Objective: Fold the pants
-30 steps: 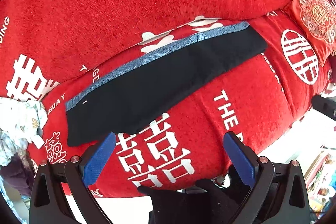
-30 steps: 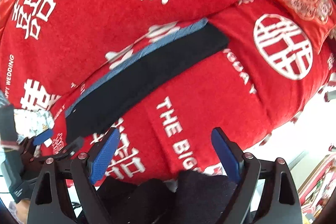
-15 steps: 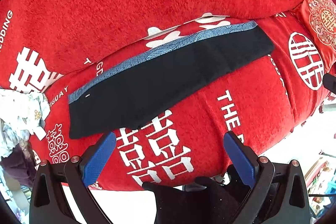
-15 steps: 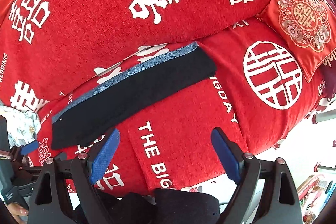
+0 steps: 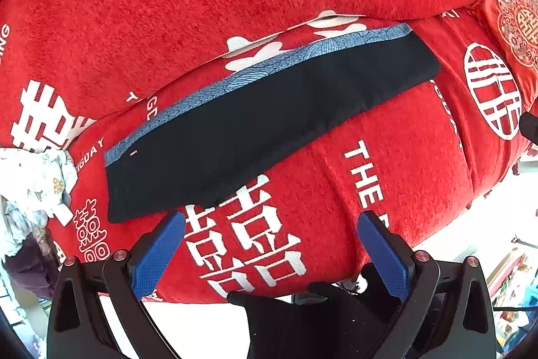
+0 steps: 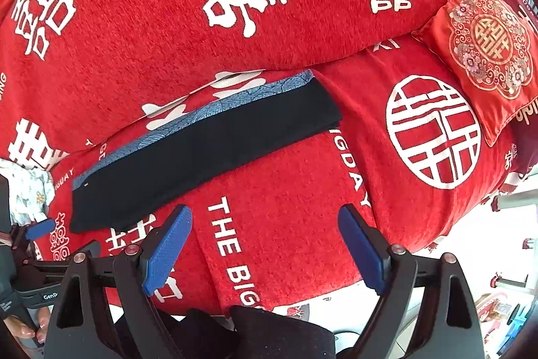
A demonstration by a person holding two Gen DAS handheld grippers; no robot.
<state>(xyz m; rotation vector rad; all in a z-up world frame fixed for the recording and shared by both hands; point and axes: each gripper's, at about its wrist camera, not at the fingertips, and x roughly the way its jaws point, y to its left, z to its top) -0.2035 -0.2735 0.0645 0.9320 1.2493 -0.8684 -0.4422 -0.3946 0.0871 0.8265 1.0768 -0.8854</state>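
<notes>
Left wrist view: the pants (image 5: 269, 123), dark with a blue patterned side band, are laid as a long narrow strip across the red sofa seat (image 5: 386, 190). The left gripper (image 5: 270, 253) is held wide, empty, just short of the near edge. A single layer could be pinched, and the stacked legs dragged apart.

Right wrist view: the right gripper (image 6: 265, 246) is also spread wide, holding nothing, near the strip's middle. The plush cover could be caught along with the pants.
</notes>
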